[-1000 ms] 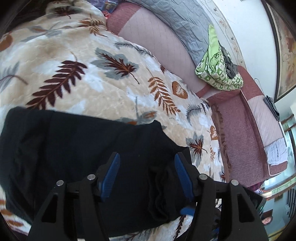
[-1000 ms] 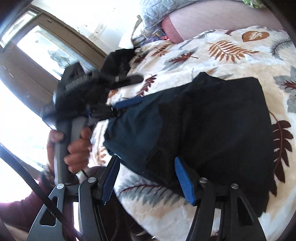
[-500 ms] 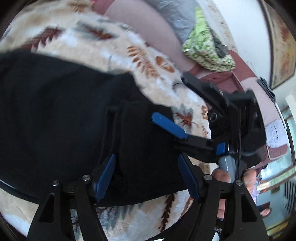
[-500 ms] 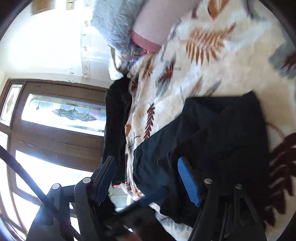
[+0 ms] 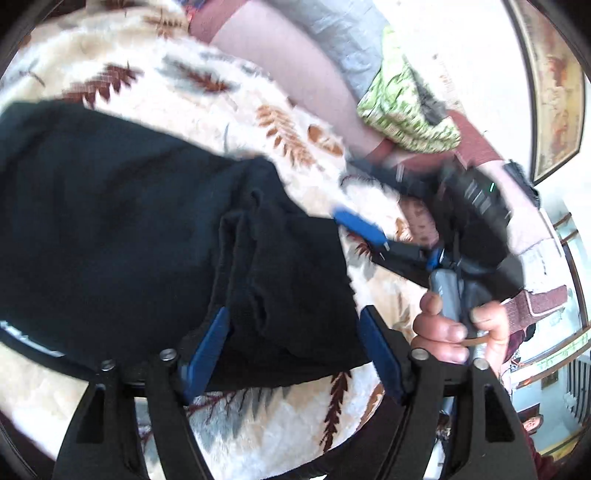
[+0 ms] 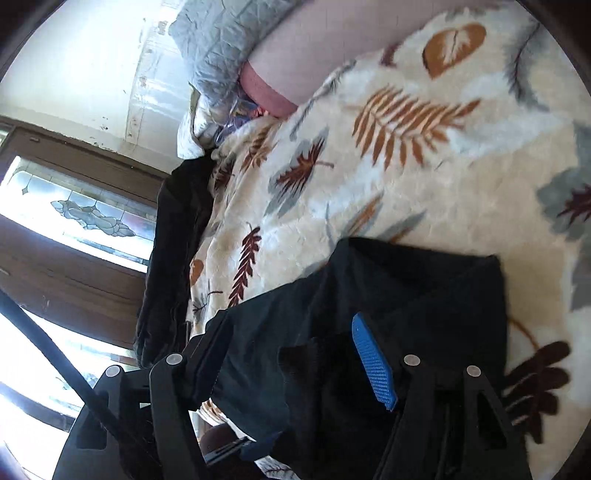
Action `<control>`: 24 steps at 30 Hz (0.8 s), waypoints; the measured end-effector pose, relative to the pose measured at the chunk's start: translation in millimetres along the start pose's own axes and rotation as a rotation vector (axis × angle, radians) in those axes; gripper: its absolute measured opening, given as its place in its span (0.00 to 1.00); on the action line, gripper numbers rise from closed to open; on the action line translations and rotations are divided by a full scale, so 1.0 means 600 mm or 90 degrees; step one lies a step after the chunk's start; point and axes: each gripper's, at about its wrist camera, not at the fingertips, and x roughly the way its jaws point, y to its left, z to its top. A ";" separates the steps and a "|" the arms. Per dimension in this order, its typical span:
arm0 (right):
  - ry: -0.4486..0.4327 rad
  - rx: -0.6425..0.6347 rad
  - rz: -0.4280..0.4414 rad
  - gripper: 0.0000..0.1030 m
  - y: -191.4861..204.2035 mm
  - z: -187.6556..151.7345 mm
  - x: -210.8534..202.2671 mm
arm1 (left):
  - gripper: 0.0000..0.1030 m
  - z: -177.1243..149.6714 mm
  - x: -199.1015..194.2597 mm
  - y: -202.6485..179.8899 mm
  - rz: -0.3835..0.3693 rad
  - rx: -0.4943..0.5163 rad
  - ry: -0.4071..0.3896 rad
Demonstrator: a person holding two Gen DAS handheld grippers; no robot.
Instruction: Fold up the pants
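Folded black pants point(image 5: 110, 206) lie on a cream blanket with a leaf print point(image 5: 240, 92). My left gripper point(image 5: 293, 350) straddles the thick folded end at the blanket's near edge. Its jaws are opening, with bunched cloth between the pads but not pinched. A hand holds my right gripper beyond that end, and one blue pad point(image 5: 358, 226) of it lies by the pants' edge. In the right wrist view the pants point(image 6: 424, 295) lie under my right gripper point(image 6: 291, 354). Its jaws are wide and closing, with cloth between them but not squeezed.
A pink sofa back point(image 5: 295, 55) with a grey quilt point(image 5: 343, 26) and a green patterned bundle point(image 5: 402, 107) rises behind the blanket. Another dark garment point(image 6: 173, 251) hangs over the blanket's point(image 6: 406, 166) far side, near a wooden door with stained glass point(image 6: 85, 218).
My left gripper slid along the pants to their thick end and spread wider. The right gripper came into its view beside that end. The right wrist view rolled and moved over the pants.
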 end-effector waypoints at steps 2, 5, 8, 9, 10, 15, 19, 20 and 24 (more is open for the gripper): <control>-0.029 -0.024 -0.075 0.70 -0.012 -0.001 -0.044 | 0.77 -0.001 -0.021 0.004 -0.002 -0.004 -0.024; -0.049 -0.032 -0.164 0.70 -0.054 -0.021 -0.084 | 0.77 -0.001 -0.032 0.020 -0.007 -0.029 -0.032; -0.034 0.013 -0.157 0.62 -0.104 -0.047 -0.086 | 0.77 -0.004 -0.031 0.035 0.003 -0.053 -0.027; -0.028 0.025 -0.150 0.58 -0.115 -0.053 -0.080 | 0.77 -0.005 -0.029 0.036 0.006 -0.057 -0.025; -0.022 0.032 -0.134 0.57 -0.124 -0.058 -0.070 | 0.77 -0.010 -0.030 0.039 0.011 -0.062 -0.023; -0.017 0.053 -0.080 0.16 -0.127 -0.052 -0.018 | 0.77 -0.024 -0.045 0.040 0.043 -0.064 -0.027; -0.032 0.062 -0.084 0.13 -0.127 -0.048 -0.036 | 0.77 -0.025 -0.057 0.050 0.062 -0.077 -0.038; -0.042 0.048 -0.094 0.12 -0.121 -0.049 -0.046 | 0.77 -0.024 -0.056 0.053 0.064 -0.083 -0.038; -0.086 0.056 -0.097 0.10 -0.120 -0.040 -0.088 | 0.77 -0.026 -0.048 0.052 0.069 -0.087 -0.030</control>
